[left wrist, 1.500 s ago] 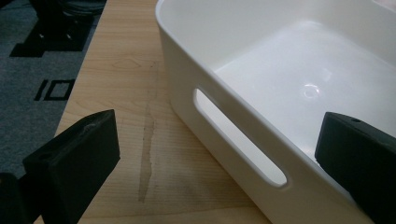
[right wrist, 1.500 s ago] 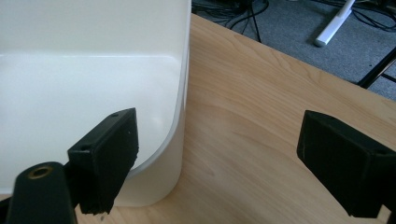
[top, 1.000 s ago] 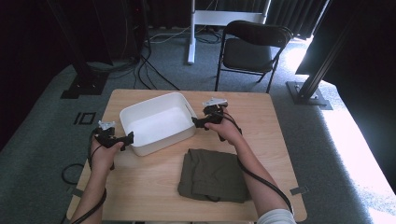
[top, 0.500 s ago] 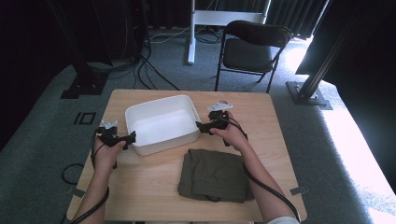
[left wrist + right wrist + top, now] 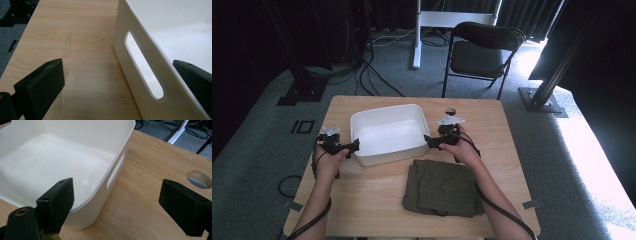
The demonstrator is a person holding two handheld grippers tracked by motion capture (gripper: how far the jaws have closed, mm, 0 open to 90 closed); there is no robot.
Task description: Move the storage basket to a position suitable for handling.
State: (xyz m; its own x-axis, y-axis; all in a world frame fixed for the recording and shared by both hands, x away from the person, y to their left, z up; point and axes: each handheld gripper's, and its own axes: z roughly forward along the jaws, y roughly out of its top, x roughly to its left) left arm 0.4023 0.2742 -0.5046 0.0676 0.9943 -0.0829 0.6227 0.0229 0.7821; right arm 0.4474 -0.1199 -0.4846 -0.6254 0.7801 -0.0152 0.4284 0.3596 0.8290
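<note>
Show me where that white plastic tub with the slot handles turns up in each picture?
High view: white plastic tub sits mid-table, between the two grippers.
Left gripper view: its side wall fills the right half, straddled by open jaws.
Right gripper view: it fills the upper left.
Shared landmark: the tub's slot handle on the wooden table.

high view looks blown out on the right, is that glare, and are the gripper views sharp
High view: strong light washes out the floor at right, while the background stays dark. Left gripper view: the white bin interior is overexposed, and the near jaws are soft. Right gripper view: the bin is bright but readable, with table grain fairly sharp.
</note>
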